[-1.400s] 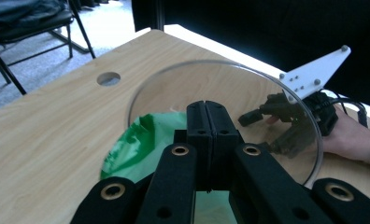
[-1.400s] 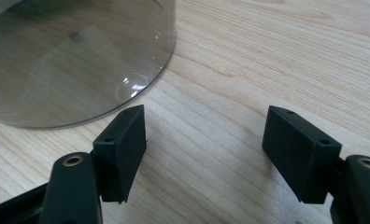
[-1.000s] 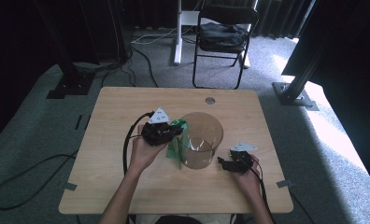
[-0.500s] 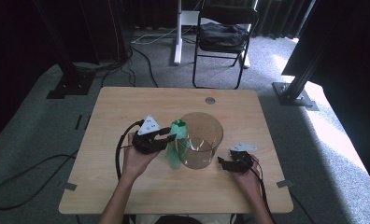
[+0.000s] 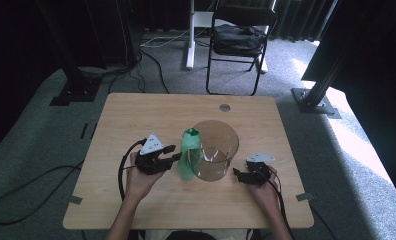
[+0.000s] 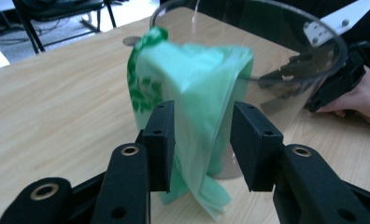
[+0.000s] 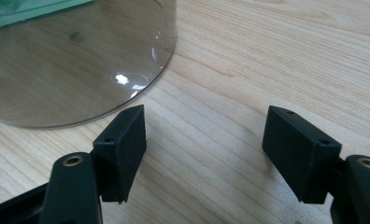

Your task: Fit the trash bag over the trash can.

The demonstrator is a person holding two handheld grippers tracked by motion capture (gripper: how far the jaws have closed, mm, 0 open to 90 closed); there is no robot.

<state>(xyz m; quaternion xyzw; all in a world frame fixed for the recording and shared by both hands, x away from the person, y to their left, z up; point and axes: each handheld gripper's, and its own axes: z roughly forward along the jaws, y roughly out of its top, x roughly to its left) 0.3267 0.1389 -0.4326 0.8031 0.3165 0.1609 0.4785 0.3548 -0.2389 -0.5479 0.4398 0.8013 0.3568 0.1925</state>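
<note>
A clear plastic cylinder (image 5: 221,145) stands upright in the middle of the wooden table (image 5: 136,115). A thin green plastic bag (image 5: 188,157) is draped over its left rim and hangs down the outside to the tabletop. My left gripper (image 5: 177,154) is open just left of it. In the left gripper view the jaws of the left gripper (image 6: 202,122) stand apart on either side of the hanging bag (image 6: 192,79), in front of the cylinder (image 6: 290,51). My right gripper (image 5: 237,173) is open at the cylinder's right base. Bare wood lies between the jaws of the right gripper (image 7: 204,140), beside the cylinder wall (image 7: 80,60).
A small round grommet (image 5: 224,107) sits near the table's far edge. A black folding chair (image 5: 238,35) and a white desk leg (image 5: 190,35) stand on the carpet beyond the table. Cables (image 5: 121,175) trail from the left gripper.
My left gripper has drawn back to the left and toward the near edge, away from the cylinder's rim. The bag stays draped over the rim. The right gripper has not moved.
</note>
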